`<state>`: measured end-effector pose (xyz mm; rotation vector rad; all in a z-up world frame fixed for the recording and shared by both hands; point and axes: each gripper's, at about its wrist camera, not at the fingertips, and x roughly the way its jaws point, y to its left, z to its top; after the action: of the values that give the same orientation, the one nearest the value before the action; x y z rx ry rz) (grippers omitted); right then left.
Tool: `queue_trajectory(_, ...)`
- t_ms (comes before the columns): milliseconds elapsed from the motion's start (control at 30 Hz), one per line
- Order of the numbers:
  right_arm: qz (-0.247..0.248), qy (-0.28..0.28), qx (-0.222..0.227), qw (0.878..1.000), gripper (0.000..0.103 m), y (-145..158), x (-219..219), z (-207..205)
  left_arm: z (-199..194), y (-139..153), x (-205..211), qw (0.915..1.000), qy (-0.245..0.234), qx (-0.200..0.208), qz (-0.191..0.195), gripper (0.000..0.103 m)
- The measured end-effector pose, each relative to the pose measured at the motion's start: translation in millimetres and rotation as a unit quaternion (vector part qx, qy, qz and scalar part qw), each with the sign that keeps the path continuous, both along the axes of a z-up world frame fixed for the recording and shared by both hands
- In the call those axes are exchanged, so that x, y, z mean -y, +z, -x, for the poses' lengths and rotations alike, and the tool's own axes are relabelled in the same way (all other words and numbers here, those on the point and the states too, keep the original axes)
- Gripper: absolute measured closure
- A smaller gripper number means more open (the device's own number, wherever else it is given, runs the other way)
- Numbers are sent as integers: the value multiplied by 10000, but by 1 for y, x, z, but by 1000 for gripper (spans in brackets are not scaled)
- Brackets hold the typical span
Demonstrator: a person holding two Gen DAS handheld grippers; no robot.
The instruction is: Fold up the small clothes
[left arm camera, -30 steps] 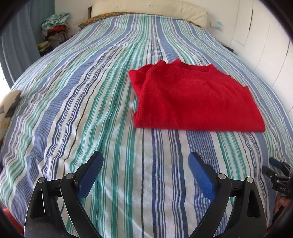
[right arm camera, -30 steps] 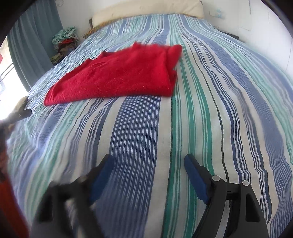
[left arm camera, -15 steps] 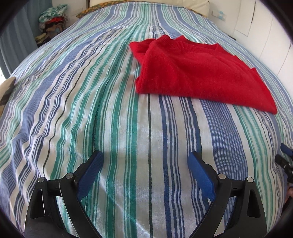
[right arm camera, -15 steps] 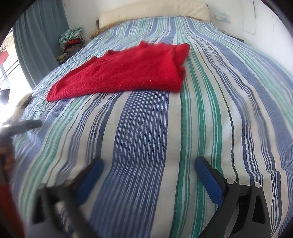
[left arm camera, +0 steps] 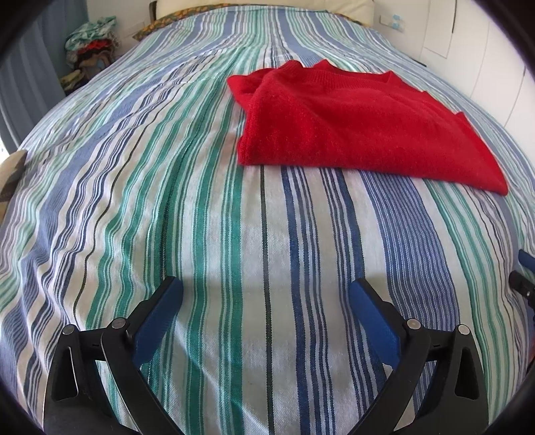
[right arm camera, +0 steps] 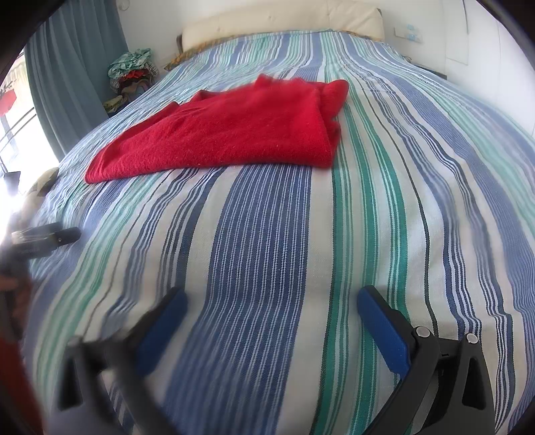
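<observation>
A red knitted sweater (left arm camera: 351,123) lies folded flat on the striped bedspread (left arm camera: 207,234), its neckline toward the headboard. It also shows in the right wrist view (right arm camera: 234,134), at the upper left. My left gripper (left arm camera: 265,301) is open and empty, low over the bedspread, well short of the sweater's near edge. My right gripper (right arm camera: 271,311) is open and empty, also over bare bedspread (right arm camera: 384,200), with the sweater ahead and to its left. The tip of the right gripper shows at the right edge of the left wrist view (left arm camera: 523,274).
A cream headboard (right arm camera: 284,23) stands at the far end of the bed. A pile of clothes (right arm camera: 133,73) sits beside the bed at the far left by a blue curtain (right arm camera: 73,77). White wall panels (left arm camera: 495,50) run along the right side.
Both grippers have shifted slightly over the bedspread and stayed open. The sweater has not moved on the bed.
</observation>
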<state>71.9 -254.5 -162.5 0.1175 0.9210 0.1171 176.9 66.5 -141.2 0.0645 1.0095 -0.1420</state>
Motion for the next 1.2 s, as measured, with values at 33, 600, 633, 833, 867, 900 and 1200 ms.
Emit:
queue_trajectory(33,1,0,0,10000,2,0,0,0,0,0,0,10000,-2,0,-3,2)
queue_trajectory(600,-32,25,-169,9998,2,7,0,-5,3,1,-20,9997,54,-125,223,1)
queue_trajectory(633,-156,1,-185,9997,2,13,4,-10,3,-2,-21,9995,65,-100,278,1)
queue_trajectory(833,-1038,-888,153,9905,2,55,65,-80,5,-5,-10,10000,27,52,-27,1)
queue_trajectory(867,-1131,-1027,103,9882,2,56,74,-95,5,-5,-11,10000,30,64,-3,1)
queue_trajectory(900,-1150,-1151,53,9867,2,55,81,-110,5,-4,-12,10000,32,69,29,1)
queue_trajectory(1200,-2216,-1448,-409,9635,48,12,86,-190,6,-4,-14,9999,29,106,82,1)
